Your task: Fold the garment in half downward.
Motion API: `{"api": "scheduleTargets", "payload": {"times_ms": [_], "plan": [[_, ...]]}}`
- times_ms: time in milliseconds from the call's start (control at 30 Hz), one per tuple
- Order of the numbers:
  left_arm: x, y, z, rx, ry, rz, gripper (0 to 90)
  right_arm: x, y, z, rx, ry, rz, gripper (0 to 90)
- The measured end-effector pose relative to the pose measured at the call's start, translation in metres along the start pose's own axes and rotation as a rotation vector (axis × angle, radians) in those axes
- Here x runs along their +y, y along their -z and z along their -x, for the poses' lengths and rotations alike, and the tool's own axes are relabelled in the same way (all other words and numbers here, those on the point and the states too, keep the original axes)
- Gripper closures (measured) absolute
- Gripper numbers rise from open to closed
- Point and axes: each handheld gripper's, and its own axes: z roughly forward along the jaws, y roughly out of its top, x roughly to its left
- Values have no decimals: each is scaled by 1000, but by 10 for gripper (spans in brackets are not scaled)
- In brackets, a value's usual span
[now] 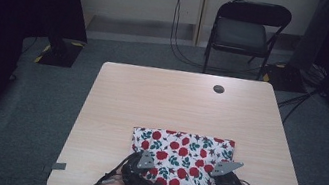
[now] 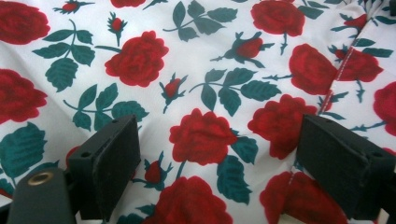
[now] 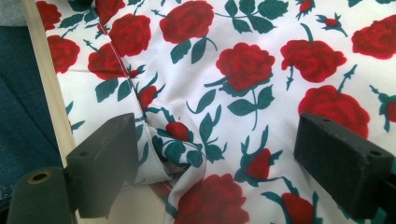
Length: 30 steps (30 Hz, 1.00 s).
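Black-jawed, the left gripper (image 1: 139, 173) and right gripper (image 1: 224, 184) both stand wide apart over the white folded cloth printed with red roses and green leaves (image 1: 180, 163), gripping nothing. That cloth lies flat on the pale wooden surface (image 1: 175, 104), at its near edge, a stitched hem bunched beneath the right gripper.

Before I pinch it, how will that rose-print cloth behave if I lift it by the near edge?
Probably floppy: the cloth already bunches into a soft fold by the near hem in the right gripper view. It looks thin and light, so it should drape and sag between both open grippers. Pushed, it would likely wrinkle rather than slide flat on the smooth table.
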Motion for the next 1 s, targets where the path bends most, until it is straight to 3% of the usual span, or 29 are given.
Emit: {"api": "scheduleTargets", "payload": {"times_ms": [200, 267, 467, 633, 900, 1000], "plan": [[0, 5, -3, 42, 41, 44, 36, 4, 8, 0, -9, 2, 29, 17], [-1, 6, -4, 67, 51, 48, 21, 4, 11, 2, -24, -11, 36, 13], [-5, 2, -4, 89, 45, 14, 22, -4, 11, 8, -64, -45, 23, 1], [-5, 0, -3, 102, 38, 9, 21, -9, 7, 11, -64, -58, 17, 0], [-5, 5, -5, 105, 66, 45, 1, -8, 17, 15, -92, -86, 71, 0], [-3, 10, -7, 134, 78, 78, 1, -7, 24, 18, -110, -108, 94, 0]]}}
